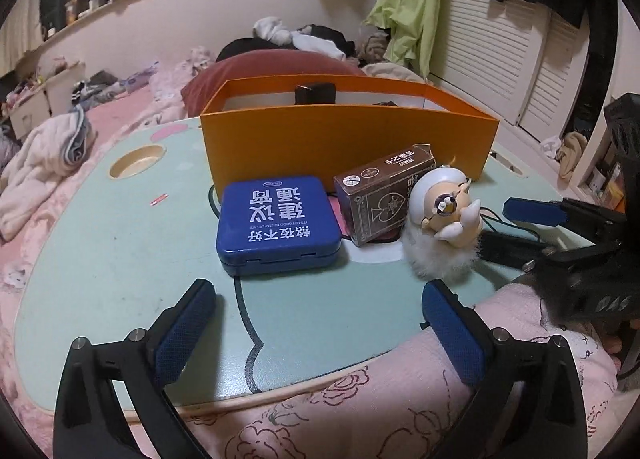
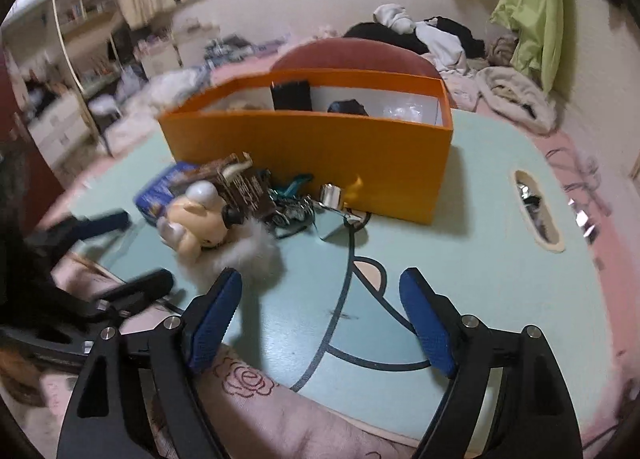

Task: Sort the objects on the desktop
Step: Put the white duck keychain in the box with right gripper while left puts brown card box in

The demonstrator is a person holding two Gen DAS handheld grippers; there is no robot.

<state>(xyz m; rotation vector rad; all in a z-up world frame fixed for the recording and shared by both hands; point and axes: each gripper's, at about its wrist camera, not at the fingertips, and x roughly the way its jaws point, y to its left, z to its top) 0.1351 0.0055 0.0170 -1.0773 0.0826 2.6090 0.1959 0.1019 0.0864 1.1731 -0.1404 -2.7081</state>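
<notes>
A flat blue plastic case point(image 1: 279, 224), a brown card box point(image 1: 382, 199) and a fluffy white figurine point(image 1: 444, 225) sit on my pale green worktop point(image 1: 120, 251), before the orange cardboard bin point(image 1: 348, 147). My left tool point(image 1: 316, 323) and right tool point(image 2: 322, 313) are spread and hold nothing. I judge I'm approaching a first pick; next, close on one item.

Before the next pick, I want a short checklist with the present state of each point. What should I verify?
1. Left gripper open, nothing between the pads: ok.
2. Right gripper open and empty: ok.
3. Blue case flat on the table, top free: ok.
4. Orange box open on top, ready to receive: ok.
5. Room left inside the box: cannot tell, contents partly hidden.
6. Doll free from the card box: not ok, they appear to touch.
</notes>
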